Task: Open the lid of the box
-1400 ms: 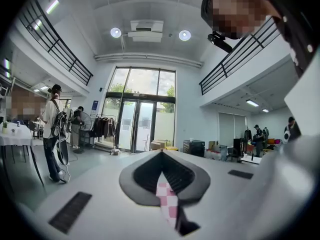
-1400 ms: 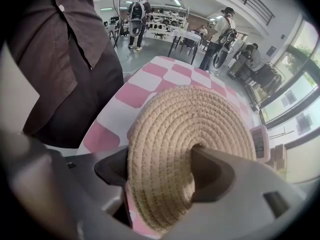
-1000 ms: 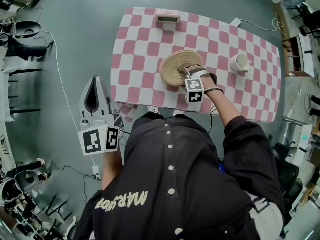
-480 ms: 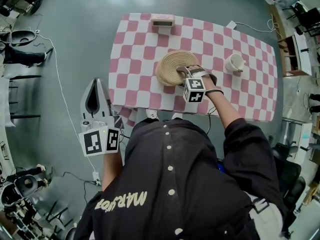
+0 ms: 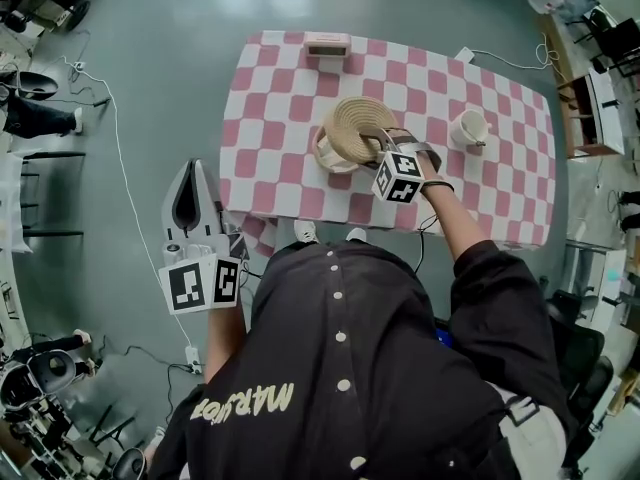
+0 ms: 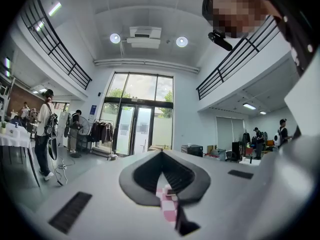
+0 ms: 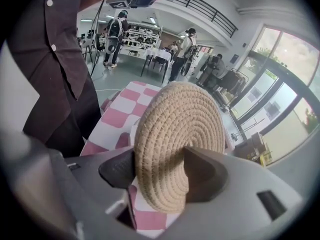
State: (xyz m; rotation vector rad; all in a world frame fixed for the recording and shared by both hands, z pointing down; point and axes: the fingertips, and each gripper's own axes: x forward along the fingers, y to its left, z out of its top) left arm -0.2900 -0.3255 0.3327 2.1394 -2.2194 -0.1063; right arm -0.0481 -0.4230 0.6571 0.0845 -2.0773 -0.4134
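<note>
1. On the right gripper (image 7: 159,170) my fingers (image 7: 206,175) were closing on the near-right rim of the woven lid (image 7: 175,134). One pad pressed on each face, so I was grasping the lid.
2. The hold took only the rim. I judged that the soft coiled weave could flex and slide out between the pads. The lid would then drop back onto the box (image 5: 328,158) or off its edge.
3. The box looked light to me. If the lid's low edge caught on its rim, the lift could drag or tip it.
4. The lid hung over the box near the middle of the desk (image 5: 285,98), with its held side raised off the box. The box's pale rim showed at the near left beneath it.
5. The lid was a round disc, so it had no true long axis. It was tilted well off level. The coiled top face could be seen from above, and also from along my fingers. I could not tell its exact lean.
6. A cup (image 5: 470,126) stood to the right, apart from the lid. A wide swing of that arm could have knocked it.
7. The left gripper (image 5: 192,168) hung off the desk at the near left, fingers clenched on nothing.
</note>
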